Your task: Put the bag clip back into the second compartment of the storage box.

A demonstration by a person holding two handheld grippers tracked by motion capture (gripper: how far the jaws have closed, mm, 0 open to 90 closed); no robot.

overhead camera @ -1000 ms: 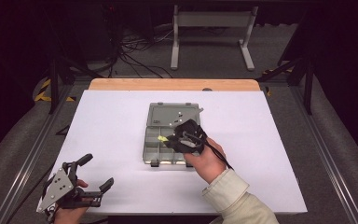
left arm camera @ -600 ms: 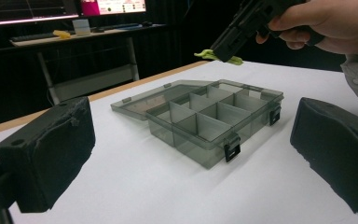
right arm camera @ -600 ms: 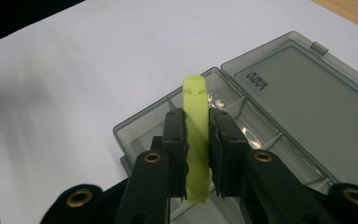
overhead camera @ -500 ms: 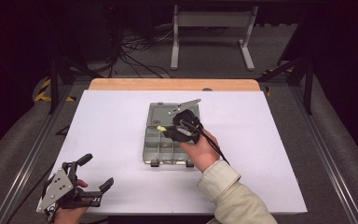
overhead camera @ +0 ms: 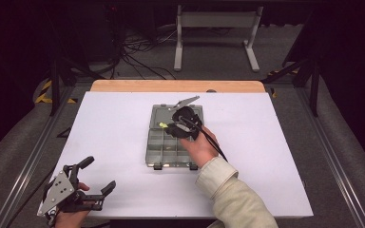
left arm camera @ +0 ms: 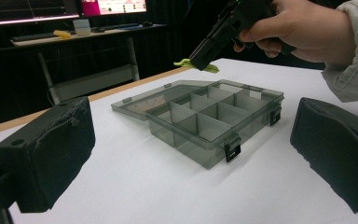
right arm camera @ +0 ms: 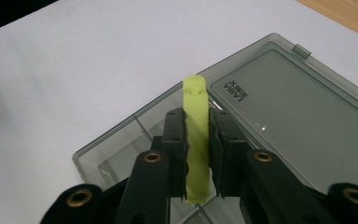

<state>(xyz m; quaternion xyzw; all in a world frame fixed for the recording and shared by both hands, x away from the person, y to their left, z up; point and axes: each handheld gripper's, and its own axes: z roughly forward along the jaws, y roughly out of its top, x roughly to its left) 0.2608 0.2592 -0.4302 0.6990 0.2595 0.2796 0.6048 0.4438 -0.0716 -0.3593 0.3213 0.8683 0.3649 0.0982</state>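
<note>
One grey compartment box (overhead camera: 173, 142) lies at the centre of the high view on the white tabletop (overhead camera: 275, 156), lid open toward the upper frame edge. One right gripper (overhead camera: 171, 127) hangs over the box's upper left compartments, its fingers (right arm camera: 175, 140) closed on one yellow-green clip (right arm camera: 196, 140), which stands clear above the box. One left gripper (overhead camera: 100, 183) rests at the lower left of the high view, well apart from the box, fingers (left arm camera: 46, 154) spread wide and holding nothing. Two black latches (left arm camera: 232, 148) on the box's near wall
</note>
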